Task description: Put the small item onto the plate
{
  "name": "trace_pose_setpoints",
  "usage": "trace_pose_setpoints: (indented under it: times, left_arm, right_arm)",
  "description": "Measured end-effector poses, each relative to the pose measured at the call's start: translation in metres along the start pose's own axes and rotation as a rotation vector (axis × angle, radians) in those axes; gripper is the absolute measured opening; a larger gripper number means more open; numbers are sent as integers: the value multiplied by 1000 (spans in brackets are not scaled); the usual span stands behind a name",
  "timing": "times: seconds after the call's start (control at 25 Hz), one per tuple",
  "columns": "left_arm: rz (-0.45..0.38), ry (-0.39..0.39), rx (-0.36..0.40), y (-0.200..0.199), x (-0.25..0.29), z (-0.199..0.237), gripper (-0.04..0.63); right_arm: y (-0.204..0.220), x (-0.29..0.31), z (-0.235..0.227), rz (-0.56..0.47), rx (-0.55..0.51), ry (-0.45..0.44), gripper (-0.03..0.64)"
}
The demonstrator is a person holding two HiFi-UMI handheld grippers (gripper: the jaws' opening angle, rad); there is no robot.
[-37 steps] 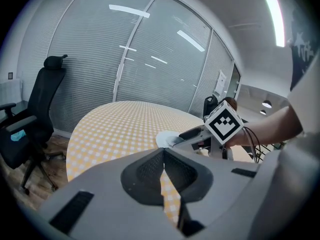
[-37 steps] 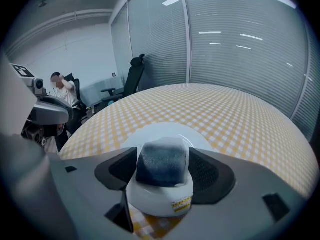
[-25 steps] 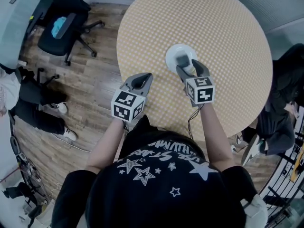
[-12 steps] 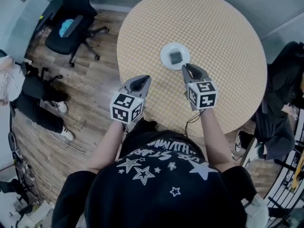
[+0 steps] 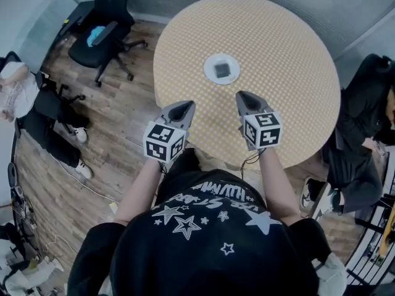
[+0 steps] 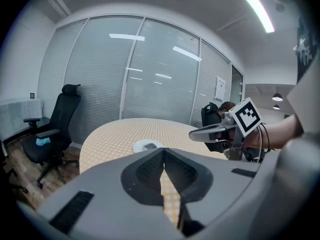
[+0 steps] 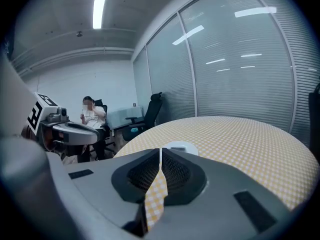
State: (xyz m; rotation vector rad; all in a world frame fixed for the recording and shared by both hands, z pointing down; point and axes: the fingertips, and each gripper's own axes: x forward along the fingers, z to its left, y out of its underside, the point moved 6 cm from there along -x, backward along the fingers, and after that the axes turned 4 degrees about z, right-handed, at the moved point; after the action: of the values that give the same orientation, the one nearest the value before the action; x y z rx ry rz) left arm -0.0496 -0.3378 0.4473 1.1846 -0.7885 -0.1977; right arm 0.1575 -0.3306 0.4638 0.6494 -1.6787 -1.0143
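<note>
A small dark grey item [image 5: 221, 70] lies on the white plate [image 5: 210, 64] near the middle of the round checkered table [image 5: 290, 48]. My right gripper [image 5: 245, 97] hangs over the table's near edge, well short of the plate, its jaws closing to tips together with nothing between them. My left gripper [image 5: 182, 108] hovers beside the near-left edge, shut and empty. The plate [image 6: 148, 145] shows past the left gripper [image 6: 163, 151], and the plate [image 7: 181, 147] lies just beyond the right gripper [image 7: 160, 151].
A black office chair [image 5: 99, 36] stands on the wood floor left of the table. A person [image 5: 24, 97] sits at the far left and another person [image 5: 364, 122] at the right. A glass wall with blinds runs behind the table.
My right gripper has pulled back from the plate toward me and shut, leaving the small item on the plate. The left gripper has stayed where it was.
</note>
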Motion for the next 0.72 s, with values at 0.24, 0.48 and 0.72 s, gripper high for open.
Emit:
trace_pose_setpoints:
  times: [0.24, 0.48, 0.72]
  left_arm:
    - [-13, -35, -18, 17, -32, -44, 8]
    - [-23, -98, -54, 39, -63, -86, 8]
    - [-42, -143, -86, 56, -87, -116, 8]
  right_arm:
    - [23, -48, 17, -21, 10, -65, 29]
    - [51, -91, 22, -16, -7, -72, 26]
    - [80, -114, 26, 18, 3, -101, 26]
